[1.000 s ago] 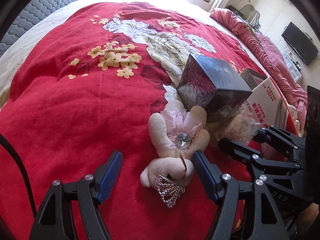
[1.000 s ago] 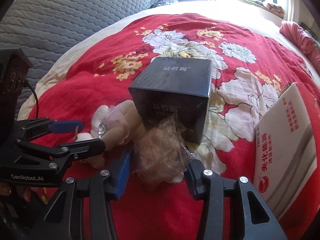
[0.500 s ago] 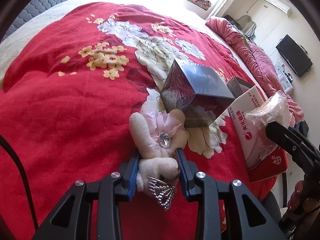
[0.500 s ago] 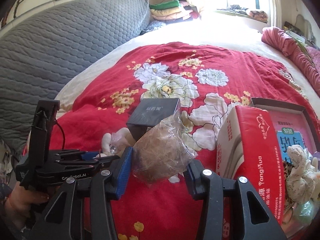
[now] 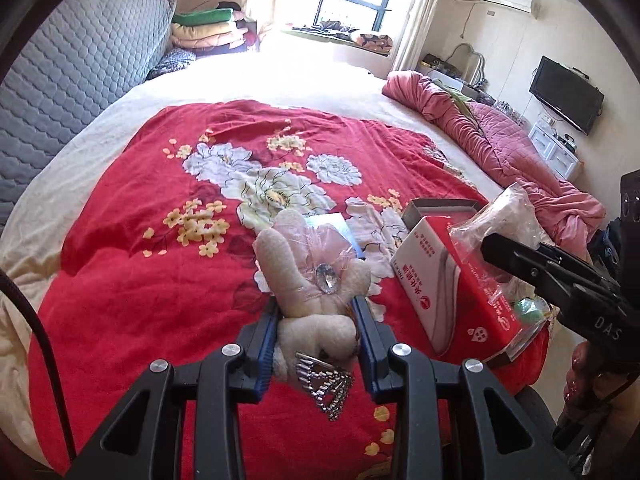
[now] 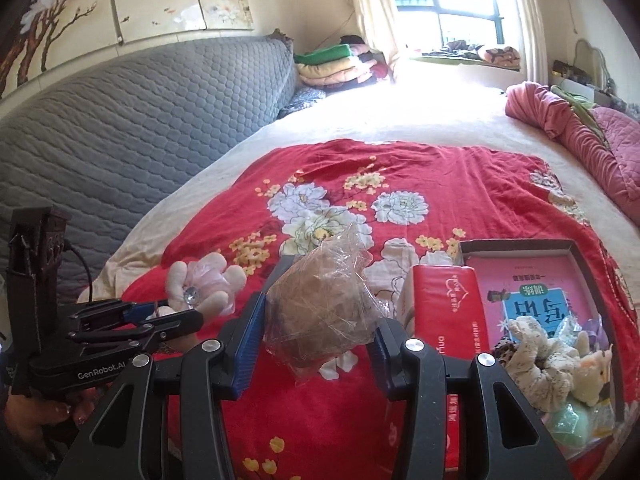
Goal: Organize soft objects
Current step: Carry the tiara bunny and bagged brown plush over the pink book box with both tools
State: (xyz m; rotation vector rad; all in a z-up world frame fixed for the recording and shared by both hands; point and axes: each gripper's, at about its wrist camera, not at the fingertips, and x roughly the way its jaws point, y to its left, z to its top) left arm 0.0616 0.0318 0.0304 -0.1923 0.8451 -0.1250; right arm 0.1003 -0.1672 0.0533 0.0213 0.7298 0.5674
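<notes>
My left gripper (image 5: 316,332) is shut on a cream plush toy (image 5: 308,276) with pink tulle, a clear gem and a silver tiara, held above the red floral bedspread (image 5: 140,240). My right gripper (image 6: 320,336) is shut on a brown fuzzy toy wrapped in clear plastic (image 6: 320,304), also raised off the bed. In the right wrist view the left gripper (image 6: 176,316) and its plush toy (image 6: 204,284) sit at the lower left. In the left wrist view the wrapped toy (image 5: 508,212) shows at the right, over the red pack.
An open cardboard box (image 6: 520,246) at the right holds a pink book and several soft toys (image 6: 540,356). A red tissue pack (image 6: 444,300) stands against it. A dark box (image 5: 332,224) lies behind the plush toy. A grey quilted headboard (image 6: 140,128) lines the left; a pink quilt (image 5: 500,140) lies bunched at the far right.
The left gripper closed on the plush toy and lifted it off the bedspread. The right gripper rose with the wrapped toy and moved over toward the open box.
</notes>
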